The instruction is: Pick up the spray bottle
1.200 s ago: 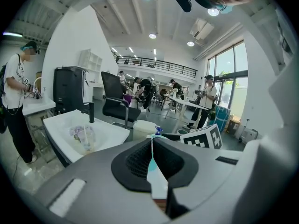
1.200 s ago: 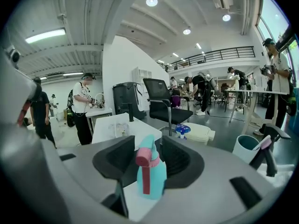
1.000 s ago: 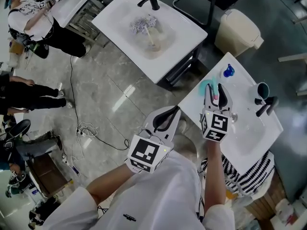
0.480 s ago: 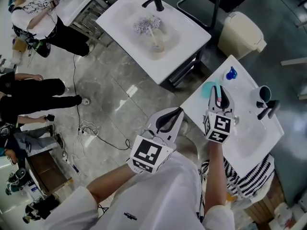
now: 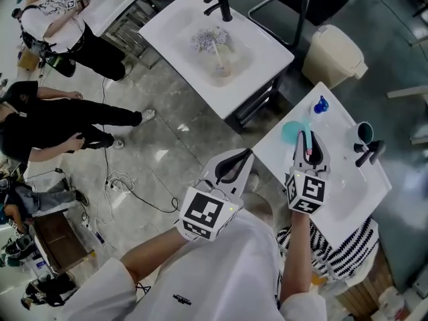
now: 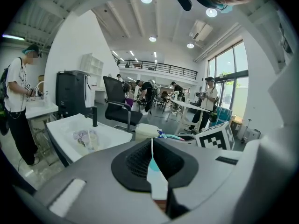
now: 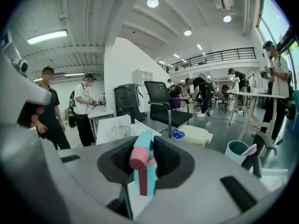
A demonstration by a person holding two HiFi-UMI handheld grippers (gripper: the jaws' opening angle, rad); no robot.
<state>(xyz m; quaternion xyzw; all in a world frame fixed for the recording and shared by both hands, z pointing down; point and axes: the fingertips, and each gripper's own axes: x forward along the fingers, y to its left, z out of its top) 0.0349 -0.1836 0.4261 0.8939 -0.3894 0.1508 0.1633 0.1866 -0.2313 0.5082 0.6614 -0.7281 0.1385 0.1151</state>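
Observation:
The spray bottle (image 7: 145, 168) is teal with a pink trigger head. It stands upright between the jaws of my right gripper (image 7: 145, 149), and the pads press on it. In the head view the right gripper (image 5: 307, 146) holds the spray bottle (image 5: 293, 130) just above the near left corner of the white sink counter (image 5: 348, 199). My left gripper (image 5: 248, 154) hangs off the counter's left edge over the floor, jaws together and nothing in them. In the left gripper view the left gripper (image 6: 152, 146) shows only a thin slit between its jaws.
On the counter are a small blue object (image 5: 320, 102), a teal cup (image 5: 365, 132) and a black faucet (image 5: 370, 151). A second white sink (image 5: 221, 45) stands at the back, with a beige bin (image 5: 332, 45) to its right. People stand at the far left (image 5: 60, 122).
My right gripper's jaws have closed on the spray bottle and it has risen a little off the counter. The left gripper has stayed in place.

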